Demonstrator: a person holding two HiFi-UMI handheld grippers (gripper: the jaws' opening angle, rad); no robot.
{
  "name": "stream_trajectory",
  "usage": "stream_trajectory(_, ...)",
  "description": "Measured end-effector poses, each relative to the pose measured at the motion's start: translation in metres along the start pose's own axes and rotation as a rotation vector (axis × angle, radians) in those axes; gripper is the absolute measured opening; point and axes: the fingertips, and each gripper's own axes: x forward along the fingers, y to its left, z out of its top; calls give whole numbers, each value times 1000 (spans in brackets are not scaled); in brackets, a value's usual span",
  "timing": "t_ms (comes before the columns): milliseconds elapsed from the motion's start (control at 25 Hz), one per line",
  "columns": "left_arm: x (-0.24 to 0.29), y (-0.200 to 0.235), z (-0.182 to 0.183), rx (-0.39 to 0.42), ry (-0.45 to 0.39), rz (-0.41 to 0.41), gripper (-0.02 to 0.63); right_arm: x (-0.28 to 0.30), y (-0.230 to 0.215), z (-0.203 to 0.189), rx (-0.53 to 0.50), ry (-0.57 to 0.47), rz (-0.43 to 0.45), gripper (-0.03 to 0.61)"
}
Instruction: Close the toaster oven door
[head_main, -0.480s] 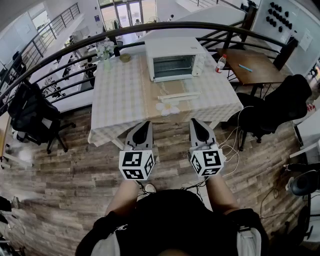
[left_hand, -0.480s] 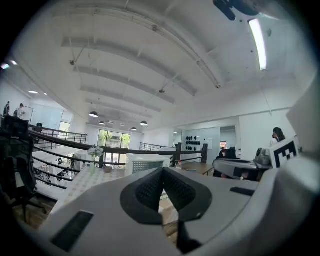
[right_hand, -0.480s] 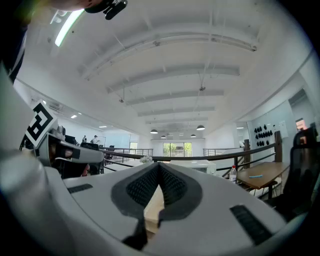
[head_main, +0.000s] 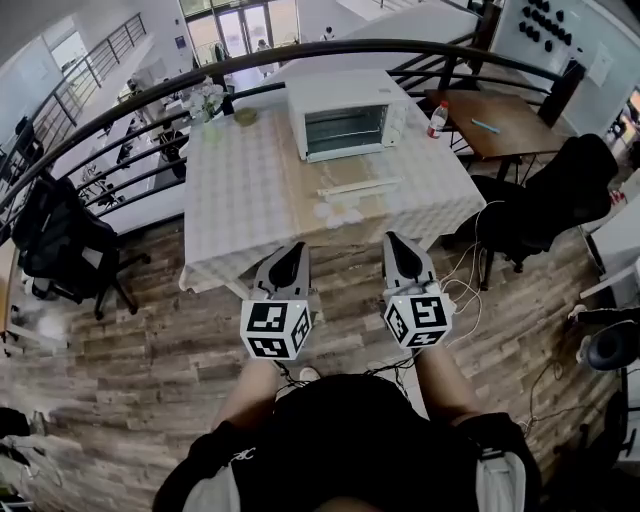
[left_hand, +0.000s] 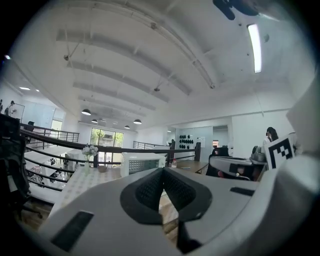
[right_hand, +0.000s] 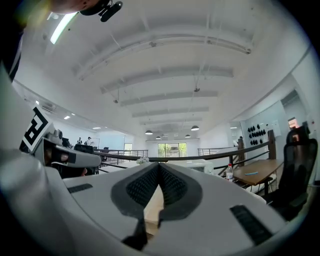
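Plainly the task is only at its approach step: nothing has touched the toaster oven (head_main: 345, 112) yet. It sits in the upper middle of the head view, at the far end of the checked counter (head_main: 245, 200), with its front turned toward the person. Its door (head_main: 350, 172) seems to be folded down flat onto the counter, showing as a tinted patch in front of the oven mouth. A pale bar, most likely the handle (head_main: 360, 186), runs along its near edge. At this size I can't be sure of that reading.

Both tools hang in the lower middle of the head view, over the wooden floor (head_main: 130, 340) and short of the counter's near edge, well apart from the oven. The left claw (head_main: 292, 248) has its jaws pressed together with nothing between them. In its own view the pads meet at the tip, and the oven is small in the background beyond them. The right claw (head_main: 393, 240) is likewise closed and empty, and points level toward the counter.

The next move, as I judge it, calls for carrying one claw forward across the counter to that pale bar. It then has to get under the door's free edge and swing it up until it seats against the oven body. A closed claw could do this as a pusher, so the jaws need not open. A white flower-like piece (head_main: 338, 210) lies just beside that path and should be avoided.
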Motion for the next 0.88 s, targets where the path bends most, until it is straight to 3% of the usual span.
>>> stream_trajectory(520,-3,34,-10,13,-7,-128,14,9,20,-6,-13,8,-144,-8)
stream_trajectory(880,27,47,-16,29,27,-147,14,28,9,-9,-15,-1,-187,-8)
